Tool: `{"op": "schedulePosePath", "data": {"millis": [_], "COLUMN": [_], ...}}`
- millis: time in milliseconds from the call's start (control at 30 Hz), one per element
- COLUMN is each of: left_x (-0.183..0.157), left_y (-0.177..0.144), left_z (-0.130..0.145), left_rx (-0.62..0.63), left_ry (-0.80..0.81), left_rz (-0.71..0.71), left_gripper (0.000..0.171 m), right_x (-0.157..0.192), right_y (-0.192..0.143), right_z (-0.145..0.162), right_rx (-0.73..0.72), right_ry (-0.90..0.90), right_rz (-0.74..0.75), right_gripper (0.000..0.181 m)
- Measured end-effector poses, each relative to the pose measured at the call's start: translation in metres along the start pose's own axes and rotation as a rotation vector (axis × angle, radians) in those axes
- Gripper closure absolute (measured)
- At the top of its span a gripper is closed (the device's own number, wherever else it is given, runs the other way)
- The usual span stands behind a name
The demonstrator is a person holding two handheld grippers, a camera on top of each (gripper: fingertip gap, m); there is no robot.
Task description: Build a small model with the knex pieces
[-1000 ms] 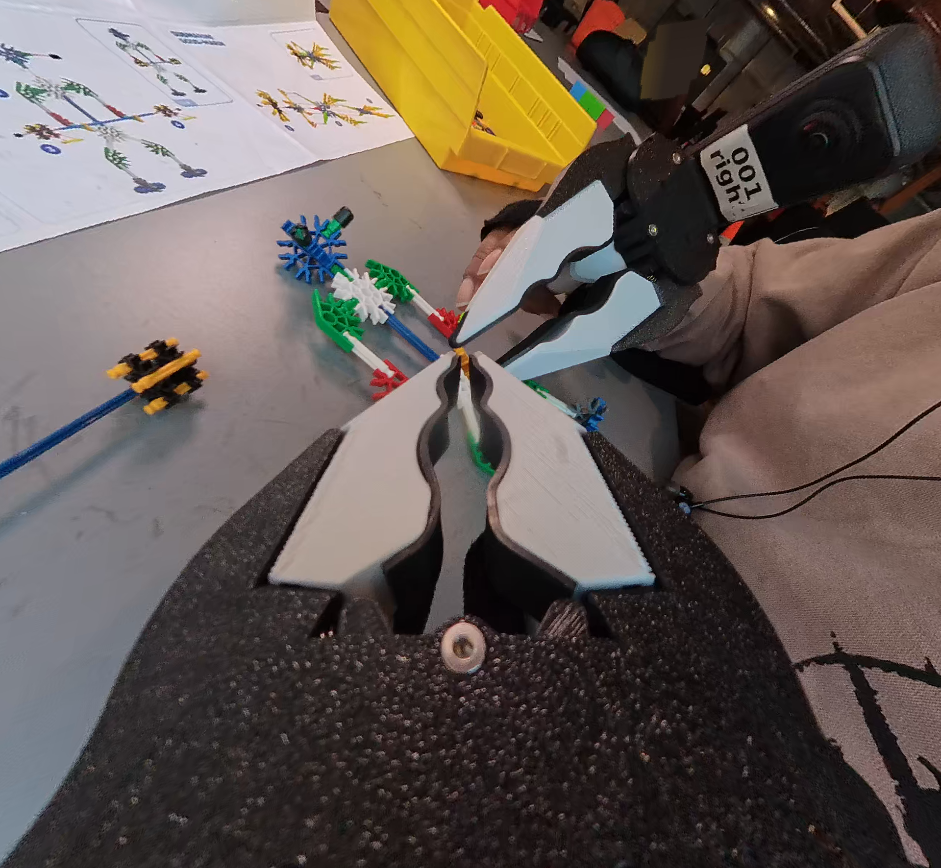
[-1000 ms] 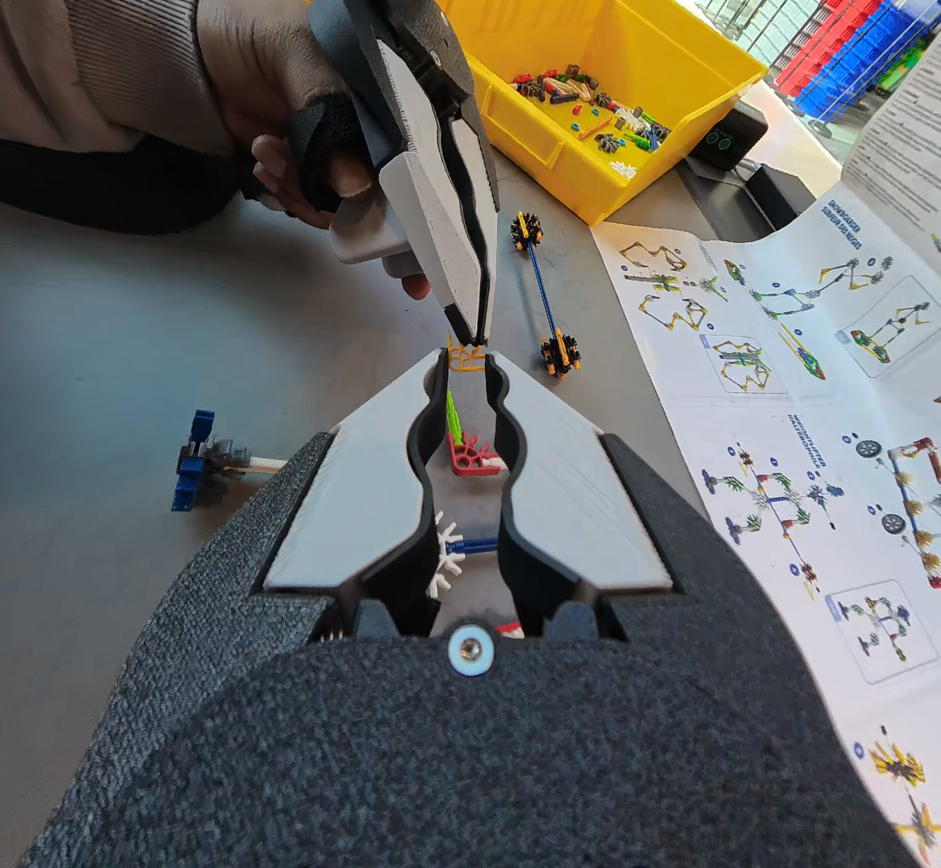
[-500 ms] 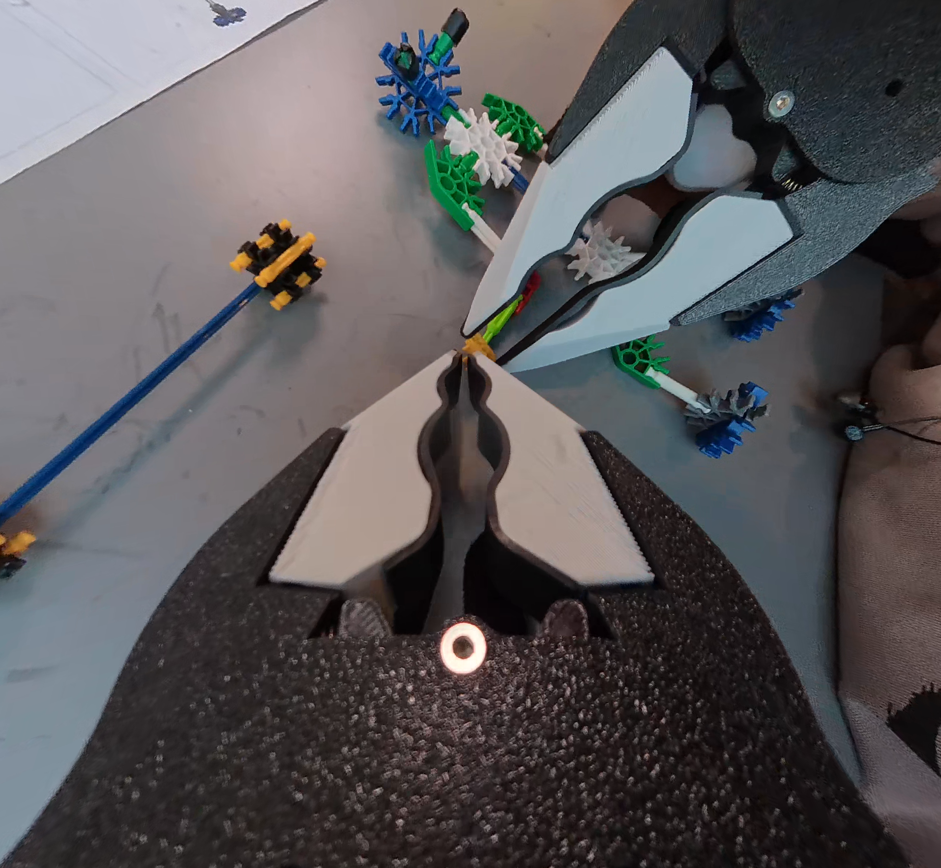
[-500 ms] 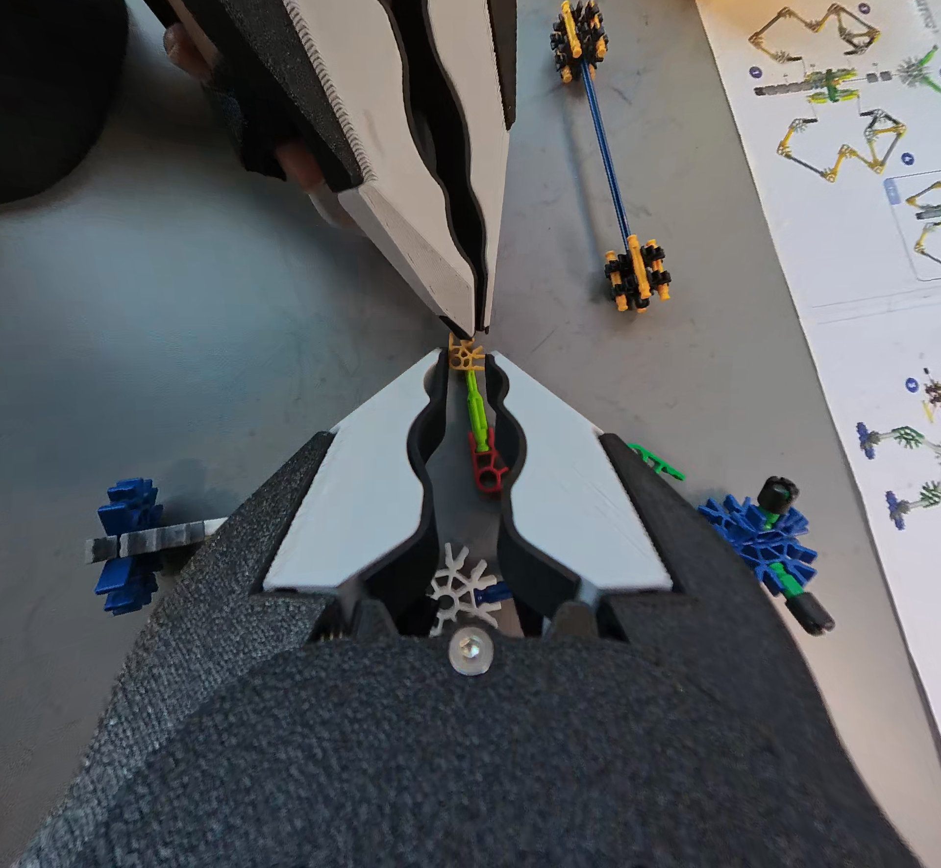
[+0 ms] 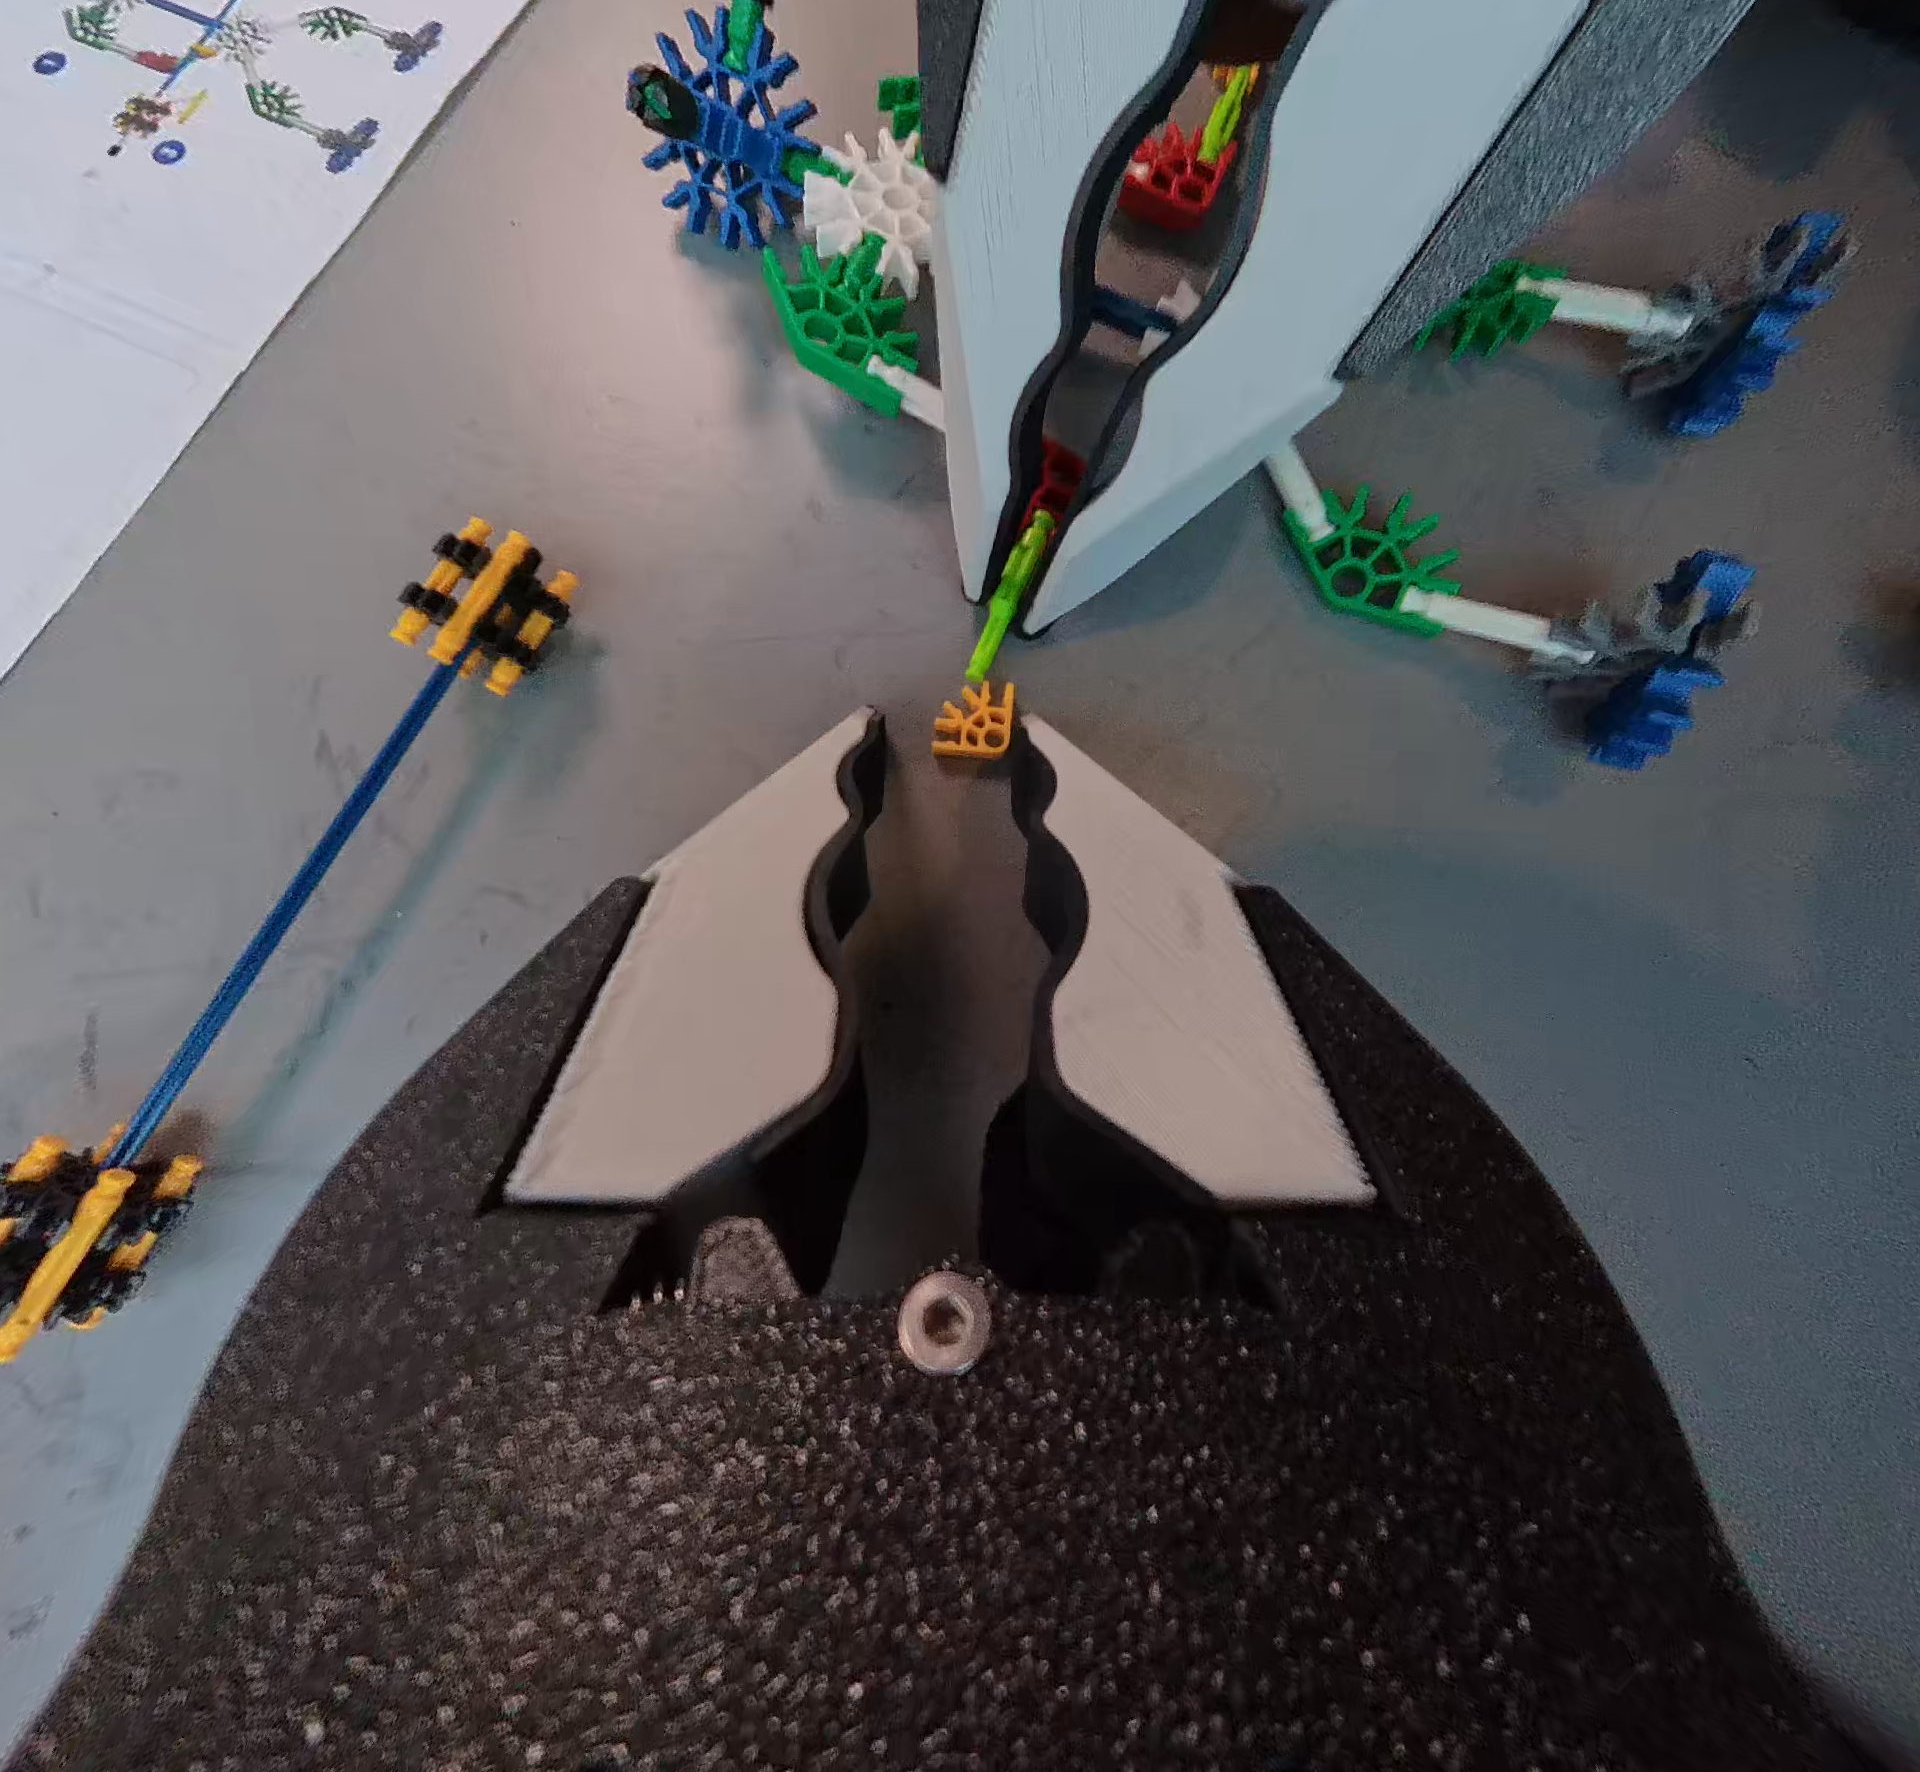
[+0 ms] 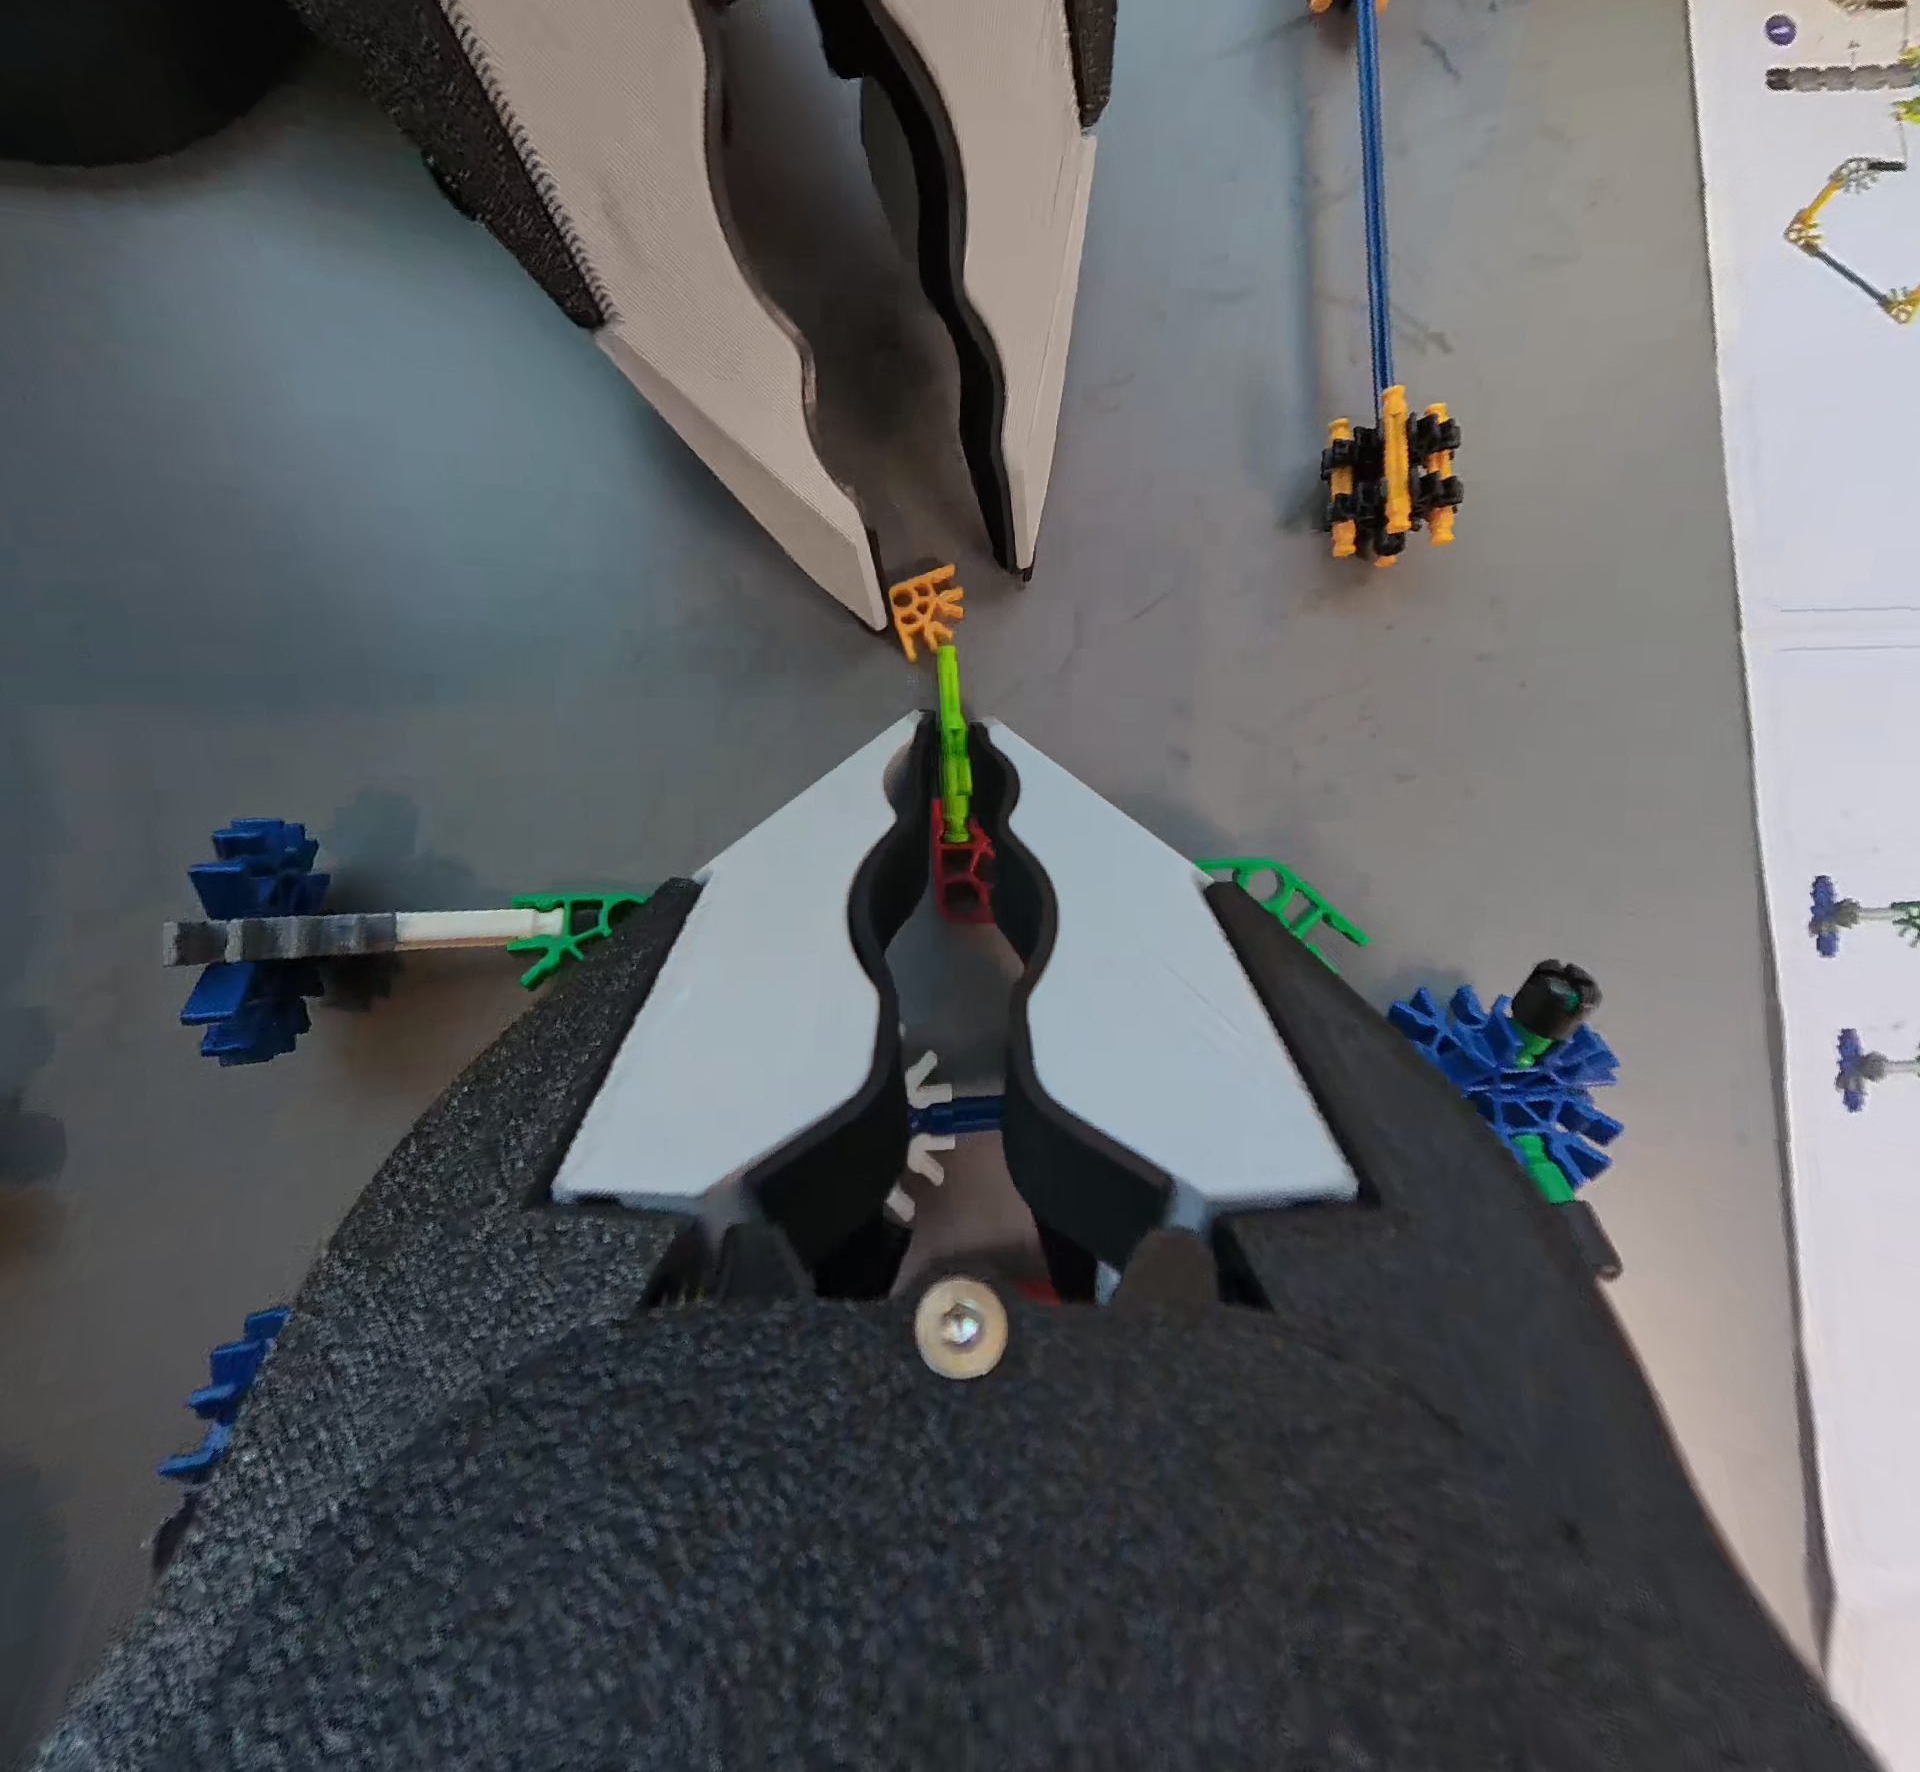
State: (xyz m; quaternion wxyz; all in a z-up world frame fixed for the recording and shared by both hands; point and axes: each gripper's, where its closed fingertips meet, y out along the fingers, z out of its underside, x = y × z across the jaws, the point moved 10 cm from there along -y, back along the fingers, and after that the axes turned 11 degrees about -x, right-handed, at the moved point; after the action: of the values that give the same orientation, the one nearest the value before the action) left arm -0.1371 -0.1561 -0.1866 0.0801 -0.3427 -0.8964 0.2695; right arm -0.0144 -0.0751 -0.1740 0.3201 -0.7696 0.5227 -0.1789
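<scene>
My right gripper [image 6: 951,720] is shut on a light green rod [image 6: 948,683] that comes out of a red connector [image 6: 961,875] between its jaws. A small orange connector [image 6: 925,605] sits at the rod's free tip. It also shows in the left wrist view [image 5: 977,720], lying between the tips of my left gripper [image 5: 948,716]. That gripper's jaws stand apart around the connector and do not clamp it. The right gripper [image 5: 1003,616] faces the left one tip to tip just above the grey table [image 5: 623,475]. The left gripper [image 6: 945,579] also shows in the right wrist view.
The rod belongs to a toy model with a blue snowflake connector [image 5: 727,133], a white one [image 5: 883,205], green connectors [image 5: 1361,569] and blue-grey ends [image 5: 1683,330]. A blue rod with yellow-black wheels [image 5: 281,891] lies to the left. An instruction sheet [image 5: 156,164] lies beyond it. Less than 4 cm separates the two grippers' tips.
My left gripper has opened and let go of the orange connector, which stays on the green rod's tip. Both views have tilted down over the table.
</scene>
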Motion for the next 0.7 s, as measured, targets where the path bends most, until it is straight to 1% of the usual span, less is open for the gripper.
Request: {"op": "schedulePosePath", "data": {"millis": [133,267,333,433,567,700], "left_x": [-0.005,-0.005,-0.005,-0.011,-0.018,-0.018], "left_y": [0.001,0.001,0.002,0.004,0.005,0.007], "left_z": [0.000,0.000,0.000,-0.002,-0.009,-0.007], "left_rx": [-0.004,-0.009,-0.013,-0.032,-0.078,-0.052], "left_ry": [0.034,0.038,0.048,0.088,0.137,0.139], "left_rz": [0.020,0.031,0.040,0.095,0.114,0.128], "left_gripper": [0.156,0.157,0.157,0.157,0.157,0.158], "right_x": [-0.001,-0.002,0.000,0.002,0.002,0.004], "right_y": [-0.012,-0.019,-0.020,-0.019,-0.019,-0.018], "right_z": [0.007,0.014,0.014,0.011,0.012,0.013], "right_rx": [0.041,0.027,-0.007,-0.059,-0.066,-0.062], "right_ry": [-0.108,-0.157,-0.165,-0.170,-0.171,-0.180], "right_rz": [-0.063,-0.114,-0.140,-0.154,-0.161,-0.167], "right_gripper": [0.176,0.176,0.176,0.176,0.176,0.176]}}
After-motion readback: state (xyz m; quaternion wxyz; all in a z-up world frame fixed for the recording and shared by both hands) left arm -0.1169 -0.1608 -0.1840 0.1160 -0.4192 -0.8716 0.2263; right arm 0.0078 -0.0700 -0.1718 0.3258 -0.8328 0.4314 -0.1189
